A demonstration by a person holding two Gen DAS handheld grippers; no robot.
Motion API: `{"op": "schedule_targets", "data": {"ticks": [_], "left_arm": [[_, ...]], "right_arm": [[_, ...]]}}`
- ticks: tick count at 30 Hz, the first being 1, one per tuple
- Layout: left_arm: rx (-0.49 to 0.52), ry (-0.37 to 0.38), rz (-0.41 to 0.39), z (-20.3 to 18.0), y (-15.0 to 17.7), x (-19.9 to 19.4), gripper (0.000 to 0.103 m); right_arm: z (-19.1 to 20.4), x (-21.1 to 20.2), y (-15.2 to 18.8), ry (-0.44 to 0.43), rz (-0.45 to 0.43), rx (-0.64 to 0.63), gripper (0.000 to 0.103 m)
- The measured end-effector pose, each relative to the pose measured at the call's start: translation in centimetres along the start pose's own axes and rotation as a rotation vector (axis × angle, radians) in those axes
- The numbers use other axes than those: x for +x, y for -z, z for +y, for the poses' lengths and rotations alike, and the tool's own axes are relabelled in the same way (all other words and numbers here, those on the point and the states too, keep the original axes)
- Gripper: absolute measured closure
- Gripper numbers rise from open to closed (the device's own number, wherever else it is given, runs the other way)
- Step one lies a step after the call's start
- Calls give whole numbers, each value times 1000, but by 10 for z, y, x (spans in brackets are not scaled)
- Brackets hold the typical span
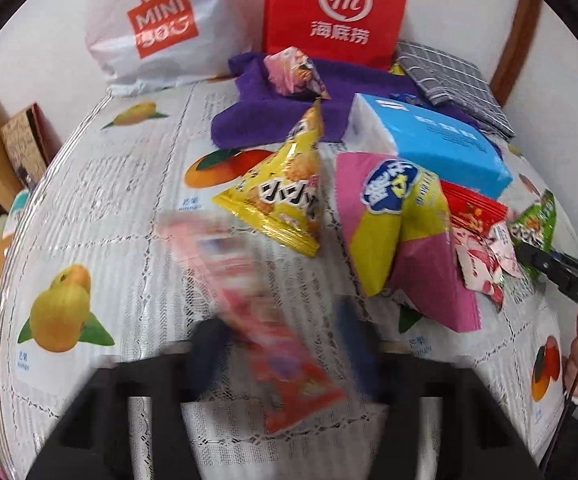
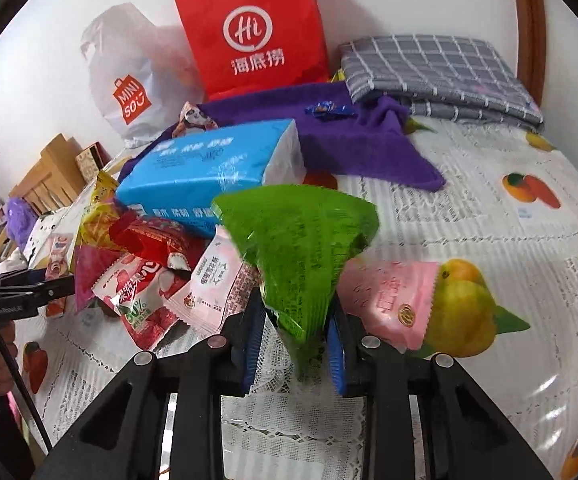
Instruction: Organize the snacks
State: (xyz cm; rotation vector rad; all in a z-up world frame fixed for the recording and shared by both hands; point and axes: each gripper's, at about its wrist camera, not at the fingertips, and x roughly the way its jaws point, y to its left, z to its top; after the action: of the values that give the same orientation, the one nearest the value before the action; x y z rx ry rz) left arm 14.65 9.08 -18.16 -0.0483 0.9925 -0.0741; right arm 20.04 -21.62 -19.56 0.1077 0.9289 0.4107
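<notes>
Green snack packet (image 2: 301,256) pinched in right gripper (image 2: 295,340) above tablecloth (image 2: 489,152), blurred red packet (image 1: 257,320) pinched in left gripper (image 1: 285,344); sorting judged early, with heaped snack pile (image 2: 141,256) beside blue tissue pack (image 2: 209,172) left unsorted.

Green snack packet (image 2: 301,256): glossy crinkled foil-plastic, catches light. Yellow triangular packet (image 1: 285,184): shiny film, metallic-looking seam. Blue tissue pack (image 2: 213,168): smooth soft plastic wrap, slight sheen. Pink packet (image 2: 393,300), near right: satin plastic with serrated edge. Tablecloth (image 2: 489,152): glossy clear vinyl over printed fruit and lace pattern, strong glare. Purple towel (image 2: 353,140): matt, fuzzy cloth. Grey checked cloth (image 2: 437,68), far right: matt woven fabric. Red bag (image 2: 253,28): smooth matt paper. White bag (image 1: 149,28): thin, wrinkled plastic.
</notes>
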Motion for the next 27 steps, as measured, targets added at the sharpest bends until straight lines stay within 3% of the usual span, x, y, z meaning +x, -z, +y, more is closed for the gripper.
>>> {"op": "schedule_targets", "data": {"ticks": [5,9,12,17,23,27], "left_arm": [[19,9,-13,6,9,-9,75],[10,-55,-37,17,14,-10,66],[-4,-61,-51,23,14,-10,75],[-3,-64,-68,23,14,-8,75],[-5,-38,-65,23,13,-4,65],[27,-37,-57,16,13,-2,53]], "right_arm": [[-1,0,-1,-10,5,8,75],[0,-1,0,-9,2,4,76],[-1,-1,-1,-17,2,11,76],[-2,0,-1,-21,2,12,75],[-4,-2,0,-36,-7,22,75],[-9,-7,1,-33,-36,52,70]]}}
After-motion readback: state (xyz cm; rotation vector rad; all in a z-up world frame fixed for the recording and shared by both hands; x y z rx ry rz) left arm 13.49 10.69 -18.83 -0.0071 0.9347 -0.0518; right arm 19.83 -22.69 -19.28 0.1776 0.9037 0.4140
